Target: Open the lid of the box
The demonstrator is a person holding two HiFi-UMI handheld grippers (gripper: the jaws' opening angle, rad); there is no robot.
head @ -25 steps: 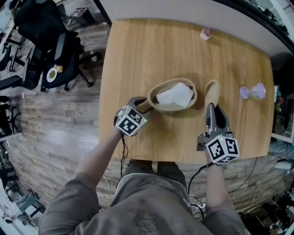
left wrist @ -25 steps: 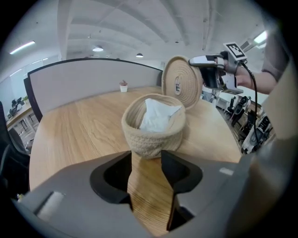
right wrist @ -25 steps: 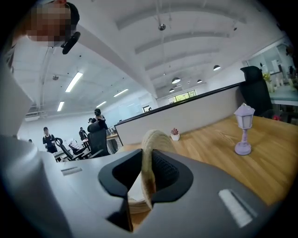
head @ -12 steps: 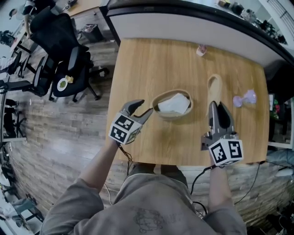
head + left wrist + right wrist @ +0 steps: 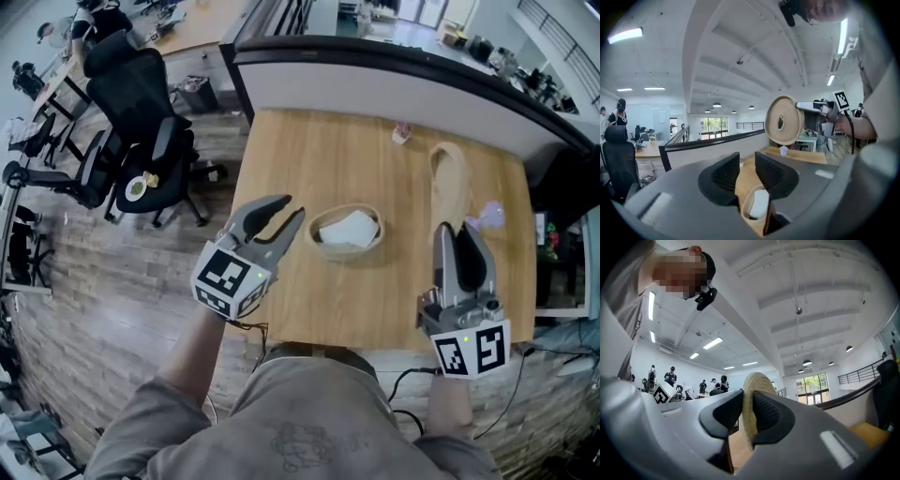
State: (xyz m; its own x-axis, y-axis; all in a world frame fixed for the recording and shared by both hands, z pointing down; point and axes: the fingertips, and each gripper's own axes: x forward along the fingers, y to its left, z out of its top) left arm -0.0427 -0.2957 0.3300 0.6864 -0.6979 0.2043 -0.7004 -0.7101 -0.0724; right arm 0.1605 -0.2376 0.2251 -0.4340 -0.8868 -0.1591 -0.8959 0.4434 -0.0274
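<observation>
Lid (image 5: 448,178) is standing on edge, raised above the counter (image 5: 319,159), with the right tool (image 5: 454,231) pinching its rim and hiding its lower end. Open box (image 5: 342,254) is sitting mid-counter, holding something white (image 5: 349,228), too blurred to identify. Left tool (image 5: 289,208) is closing on nothing, left of the box.

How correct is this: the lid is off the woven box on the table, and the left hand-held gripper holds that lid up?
Wrong side: the right hand-held gripper holds the lid, as the right gripper view shows; the left hand-held gripper is closing its jaws on nothing. The lid is indeed off the woven box on the table.
</observation>
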